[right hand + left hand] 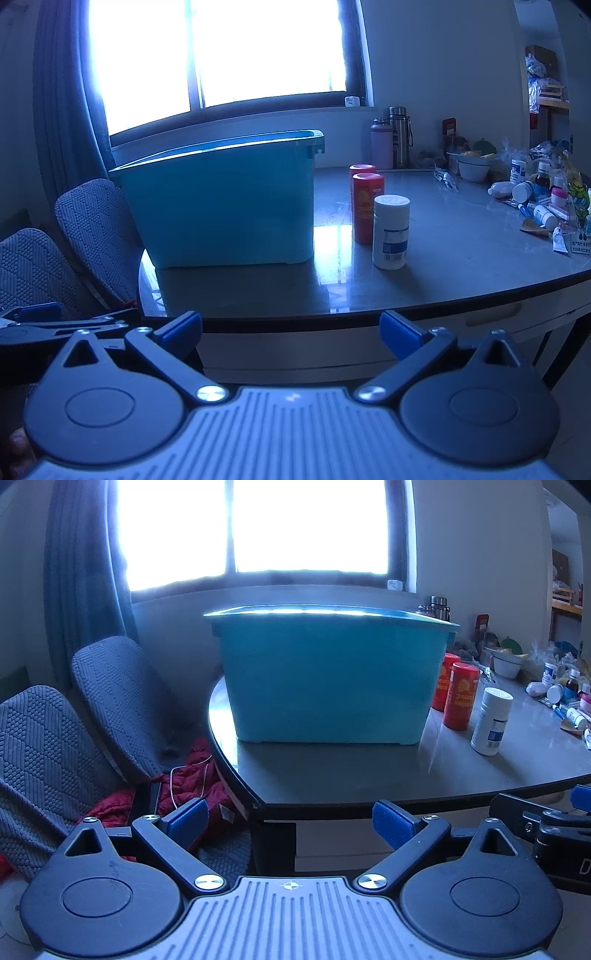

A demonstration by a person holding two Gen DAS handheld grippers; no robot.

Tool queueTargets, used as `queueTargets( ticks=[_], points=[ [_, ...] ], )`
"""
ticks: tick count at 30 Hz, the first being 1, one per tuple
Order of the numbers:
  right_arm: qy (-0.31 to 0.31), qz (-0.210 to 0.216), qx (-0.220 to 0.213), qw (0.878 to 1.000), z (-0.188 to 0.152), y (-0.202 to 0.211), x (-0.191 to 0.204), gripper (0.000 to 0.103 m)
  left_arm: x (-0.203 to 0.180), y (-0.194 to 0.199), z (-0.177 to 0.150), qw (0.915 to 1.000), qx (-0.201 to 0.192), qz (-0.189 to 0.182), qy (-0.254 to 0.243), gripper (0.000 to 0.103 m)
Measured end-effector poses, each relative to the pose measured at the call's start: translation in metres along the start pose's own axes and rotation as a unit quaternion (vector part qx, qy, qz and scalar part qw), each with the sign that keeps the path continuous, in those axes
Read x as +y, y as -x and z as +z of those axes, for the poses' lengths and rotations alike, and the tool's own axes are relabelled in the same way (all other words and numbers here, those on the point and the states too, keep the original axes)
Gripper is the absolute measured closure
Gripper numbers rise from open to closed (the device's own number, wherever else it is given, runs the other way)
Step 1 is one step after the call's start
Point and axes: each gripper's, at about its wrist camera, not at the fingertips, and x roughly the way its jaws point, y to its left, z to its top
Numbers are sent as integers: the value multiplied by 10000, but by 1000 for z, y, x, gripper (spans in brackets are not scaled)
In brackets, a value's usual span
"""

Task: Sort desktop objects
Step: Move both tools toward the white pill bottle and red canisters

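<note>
Right wrist view: the right gripper, spread wide and empty, faces a white bottle at 1 o'clock beside the teal bin; it looks light, rigid, slippery, best gripped mid-body.

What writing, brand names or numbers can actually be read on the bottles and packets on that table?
Nothing reads with certainty.
Front red canister: yellow lettering under a round orange emblem, too blurred to read.
Rear red canister: label hidden.
White bottle: a barcode and small print, too small to read.
Cartoon packet at the right edge: a line of print beneath the figure, illegible.
Small bottles at the far right: labels too small.
Teal bin: no text visible.
</note>
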Motion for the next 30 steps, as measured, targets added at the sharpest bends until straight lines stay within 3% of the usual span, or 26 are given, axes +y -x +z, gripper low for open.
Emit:
queueTargets(
  ticks=[8, 11, 18, 22, 30],
  points=[
    [-10, -18, -36, 10000, 1, -1, -4, 0, 10, -12, 9, 9990, 291, -324, 100, 6],
    [-8, -60, -40, 10000, 0, -1, -4, 0, -3, -4, 0, 9997, -26, -197, -136, 6],
    [4, -101, -43, 9999, -1, -4, -8, 0, -14, -11, -1, 9976, 549, -297, -285, 6],
    [-44, -147, -56, 9999, -1, -4, -9, 0, -12, -13, 2, 9969, 614, -433, -249, 6],
    [-65, -228, -162, 9996, -2, 1, -13, 0, -28, -8, 0, 9970, 310, -545, -451, 7]
  ],
)
